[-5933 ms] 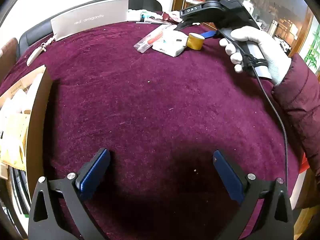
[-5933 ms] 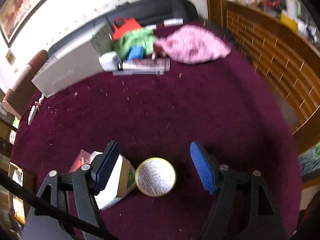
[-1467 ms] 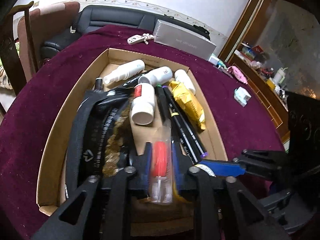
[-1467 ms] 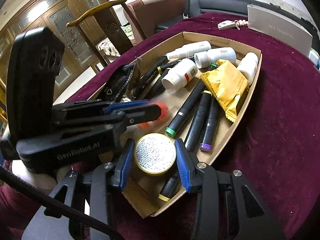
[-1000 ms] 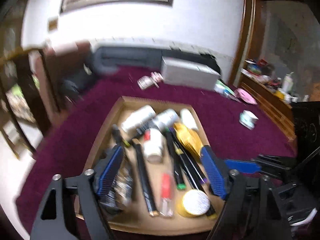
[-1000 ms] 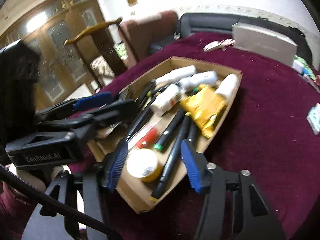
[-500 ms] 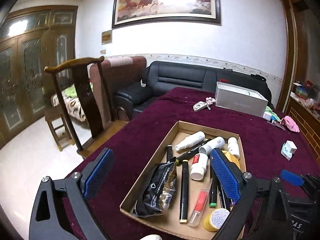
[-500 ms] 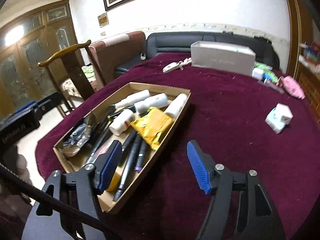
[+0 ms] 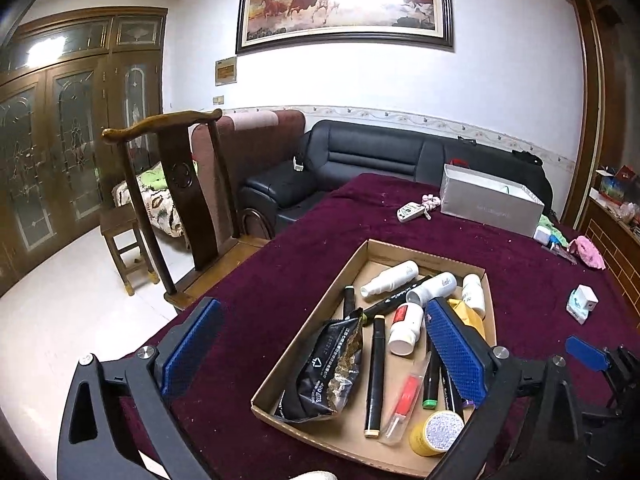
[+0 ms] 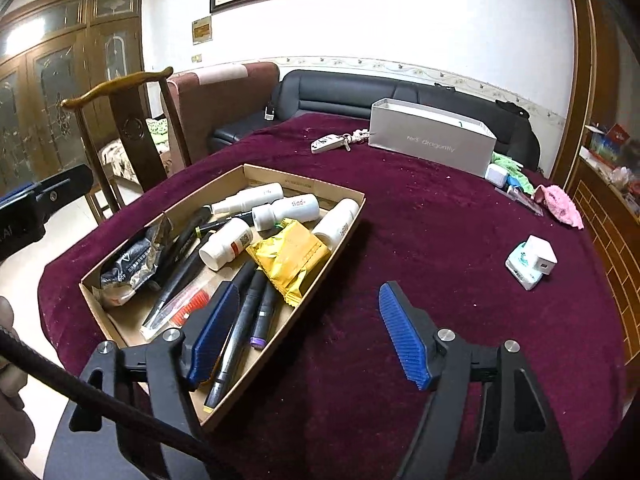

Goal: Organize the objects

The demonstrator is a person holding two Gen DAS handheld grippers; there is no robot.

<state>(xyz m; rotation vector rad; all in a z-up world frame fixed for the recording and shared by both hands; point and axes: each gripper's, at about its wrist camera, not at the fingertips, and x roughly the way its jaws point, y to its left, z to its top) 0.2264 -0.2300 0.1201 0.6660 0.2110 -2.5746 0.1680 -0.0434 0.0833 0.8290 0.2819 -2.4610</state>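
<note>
Left hand-held gripper (image 9: 320,344): blue pads spread very wide, jaws opening, nothing gripped, angled downward. Right hand-held gripper (image 10: 308,332): jaws opening too, moderately wide, empty, tilted down more steeply. Both hand-held, side by side.

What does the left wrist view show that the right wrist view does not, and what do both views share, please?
Only the left wrist view shows the round yellow tin at the near end of the cardboard tray, and a wooden stool. Only the right wrist view shows the lettering on the grey box and a dark cable crossing its corner. Both show the tray with white bottles, markers, the yellow packet, the black pouch, the key fob and empty, opening grippers.
</note>
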